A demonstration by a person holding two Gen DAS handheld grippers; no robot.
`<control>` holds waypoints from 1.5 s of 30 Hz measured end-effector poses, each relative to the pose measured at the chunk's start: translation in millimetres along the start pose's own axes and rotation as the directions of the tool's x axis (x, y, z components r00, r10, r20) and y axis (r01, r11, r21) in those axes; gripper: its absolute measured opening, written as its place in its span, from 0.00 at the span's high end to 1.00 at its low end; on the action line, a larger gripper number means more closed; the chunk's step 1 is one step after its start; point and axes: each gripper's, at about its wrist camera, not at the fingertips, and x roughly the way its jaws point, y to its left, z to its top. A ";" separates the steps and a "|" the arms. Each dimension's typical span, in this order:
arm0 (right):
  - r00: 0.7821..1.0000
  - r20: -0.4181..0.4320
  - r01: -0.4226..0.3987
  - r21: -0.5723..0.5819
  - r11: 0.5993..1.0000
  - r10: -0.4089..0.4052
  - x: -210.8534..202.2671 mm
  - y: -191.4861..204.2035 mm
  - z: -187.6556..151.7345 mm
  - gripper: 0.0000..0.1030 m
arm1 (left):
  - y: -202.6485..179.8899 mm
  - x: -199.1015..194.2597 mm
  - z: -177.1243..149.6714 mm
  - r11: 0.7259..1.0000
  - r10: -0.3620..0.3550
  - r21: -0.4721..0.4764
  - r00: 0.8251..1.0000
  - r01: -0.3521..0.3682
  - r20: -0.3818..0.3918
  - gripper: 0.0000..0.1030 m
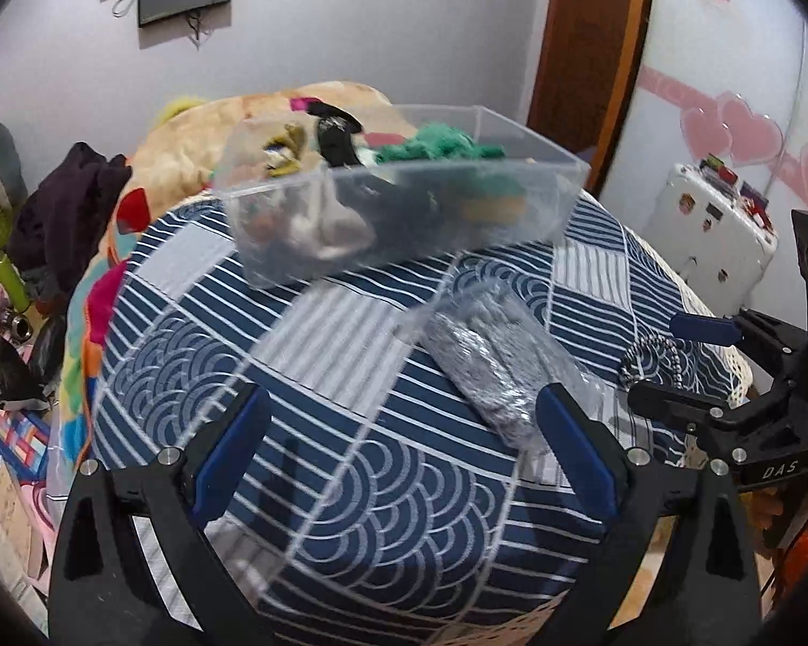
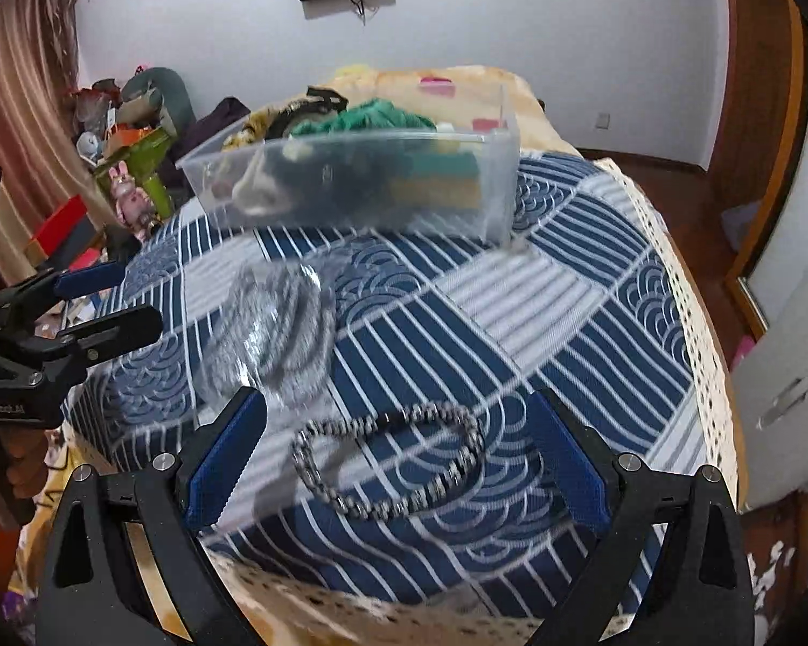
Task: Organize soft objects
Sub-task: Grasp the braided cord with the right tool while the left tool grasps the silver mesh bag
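Patterned tablecloth [image 2: 512,296], grey bagged cloth [image 2: 280,334], clear bin [image 2: 350,183]

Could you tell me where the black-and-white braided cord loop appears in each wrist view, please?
Left wrist: braided cord loop at right edge, beside the right gripper.
Right wrist: cord bottom centre, between the open fingers.
Shared landmark: clear plastic bin behind.

My left gripper [image 1: 404,441] hangs with its blue-padded fingers [image 1: 229,447] spread wide, nothing between them. My right gripper [image 2: 398,452] is equally wide apart, apparently empty too, though motion blur softens the view
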 end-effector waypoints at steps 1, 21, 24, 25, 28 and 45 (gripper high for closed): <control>1.000 -0.004 0.004 -0.003 1.000 -0.004 -0.6 -0.1 -4.6 0.08 | -2.7 3.3 -0.3 1.000 -0.008 0.000 1.000 0.008 -0.008 0.03; 1.000 0.016 -0.018 0.000 1.000 0.018 -8.3 -12.0 -15.5 0.85 | -34.4 49.9 10.9 0.994 -0.111 -0.029 0.993 0.110 -0.047 0.26; 0.999 0.024 -0.029 0.020 0.999 0.029 -10.2 -14.5 -13.0 0.85 | -33.2 48.6 12.4 0.992 -0.124 -0.028 0.991 0.123 -0.041 0.50; 0.999 0.026 -0.032 0.023 0.999 0.032 -10.8 -15.1 -12.3 0.86 | -31.6 47.4 13.0 0.991 -0.128 -0.035 0.991 0.127 -0.035 0.55; 0.999 0.042 -0.029 0.022 0.999 0.028 -14.1 -14.7 -8.9 0.86 | -24.7 43.4 15.2 0.989 -0.136 -0.055 0.991 0.135 -0.019 0.67; 0.973 0.227 -0.041 -0.033 0.999 0.047 -32.5 2.6 47.5 0.86 | 4.9 -6.3 56.7 0.996 -0.039 -0.073 0.985 0.052 0.168 0.73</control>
